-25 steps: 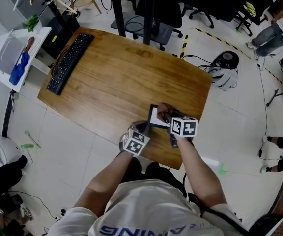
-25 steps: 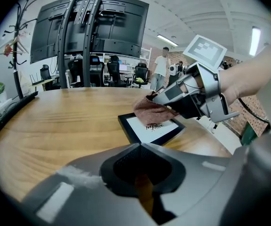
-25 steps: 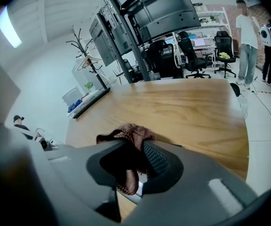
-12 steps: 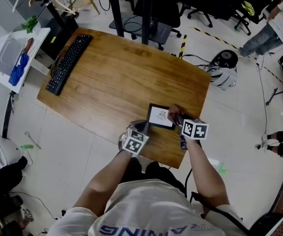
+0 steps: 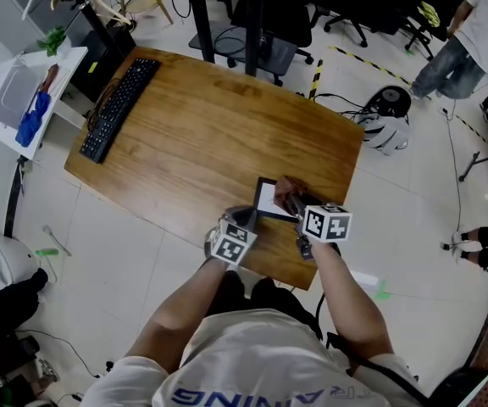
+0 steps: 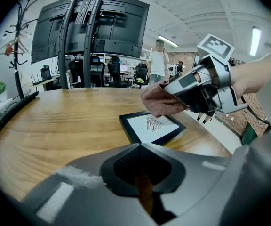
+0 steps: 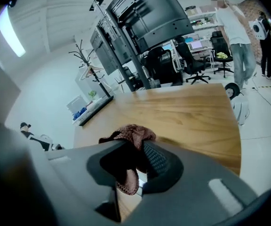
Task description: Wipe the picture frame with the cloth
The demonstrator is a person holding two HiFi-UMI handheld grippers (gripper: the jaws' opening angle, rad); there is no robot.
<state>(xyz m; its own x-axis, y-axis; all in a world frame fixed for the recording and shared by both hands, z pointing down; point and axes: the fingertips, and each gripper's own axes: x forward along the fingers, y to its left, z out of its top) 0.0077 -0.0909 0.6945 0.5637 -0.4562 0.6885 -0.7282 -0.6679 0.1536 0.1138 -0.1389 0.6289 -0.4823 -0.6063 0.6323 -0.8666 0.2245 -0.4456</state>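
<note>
Head view, left to right. A keyboard (image 5: 119, 108) lies at the far left edge of the wooden table (image 5: 202, 125), well apart from the work. The left gripper (image 5: 246, 221) hangs near the table's front edge; its own view shows the jaws drawn together with nothing between them. The picture frame (image 5: 267, 198) lies flat just ahead of it and slightly to its right, near the jaw tips but apart from them. The frame's long axis appears to run roughly parallel to the table's near edge, so it extends from the left gripper's side towards the right gripper's side. The reddish-brown cloth (image 5: 286, 189) covers the frame's right part. It is pinched in the right gripper (image 5: 295, 202), whose jaws are clamped narrowly on a bunched fold, with the loose end hanging below them. Whether the cloth presses on the glass or rides just above it cannot be told.

The governing relation: the uncovered part of the frame lies to the left of the cloth, along the long axis. The right gripper is the nearer one and carries the wiping tool. A stroke leftwards along that axis would likely cover the remaining glass, and the unbraced frame could slide under it
</note>
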